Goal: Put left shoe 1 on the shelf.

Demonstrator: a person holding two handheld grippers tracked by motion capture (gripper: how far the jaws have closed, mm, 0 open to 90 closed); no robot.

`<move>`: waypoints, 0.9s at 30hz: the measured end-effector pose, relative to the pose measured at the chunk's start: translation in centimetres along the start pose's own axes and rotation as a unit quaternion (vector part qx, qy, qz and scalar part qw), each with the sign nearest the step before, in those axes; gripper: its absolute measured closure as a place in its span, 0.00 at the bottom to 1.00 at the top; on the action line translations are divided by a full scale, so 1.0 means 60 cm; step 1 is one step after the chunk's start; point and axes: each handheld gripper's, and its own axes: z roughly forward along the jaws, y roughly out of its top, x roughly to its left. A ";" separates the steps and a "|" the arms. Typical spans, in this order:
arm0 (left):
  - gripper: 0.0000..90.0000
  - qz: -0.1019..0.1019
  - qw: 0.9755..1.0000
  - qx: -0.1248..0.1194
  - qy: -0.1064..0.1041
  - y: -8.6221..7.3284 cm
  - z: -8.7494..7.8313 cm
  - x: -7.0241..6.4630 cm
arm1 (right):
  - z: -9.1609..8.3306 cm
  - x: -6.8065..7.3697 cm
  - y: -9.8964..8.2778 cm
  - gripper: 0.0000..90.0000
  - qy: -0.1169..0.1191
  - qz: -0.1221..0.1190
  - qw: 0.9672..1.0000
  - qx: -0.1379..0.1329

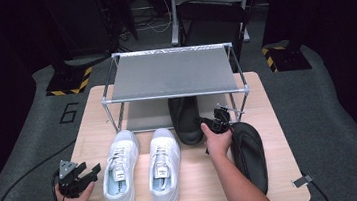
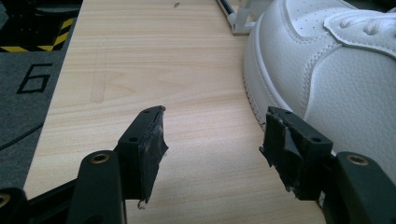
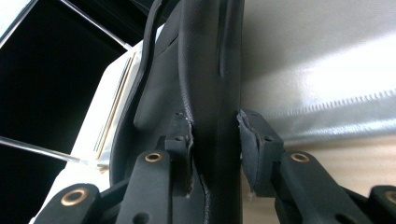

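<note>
Sliding a black shoe [image 1: 185, 120] onto the lower shelf of the rack [image 1: 171, 73].

At 8 o'clock the left gripper [image 1: 95, 170] rests idle, jaws spread and empty beside the white pair [image 1: 141, 167], awaiting its turn. At 2 o'clock the right gripper [image 1: 205, 124] pinches the black shoe's heel, so the toe enters first. The second black shoe [image 1: 248, 154] lies at 4 o'clock.

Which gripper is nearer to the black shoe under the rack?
Right. The right gripper grips the black shoe at its side; the left gripper sits open beyond the white shoes.
</note>
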 end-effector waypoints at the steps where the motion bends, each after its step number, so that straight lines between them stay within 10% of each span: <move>1: 0.42 0.000 1.000 0.002 -0.001 0.000 0.000 0.000 | 0.003 -0.003 0.002 0.73 0.002 -0.009 1.000 -0.002; 27: 0.42 -0.014 1.000 0.001 0.005 -0.006 -0.008 0.011 | 0.096 -0.008 0.026 0.73 -0.008 0.022 1.000 -0.021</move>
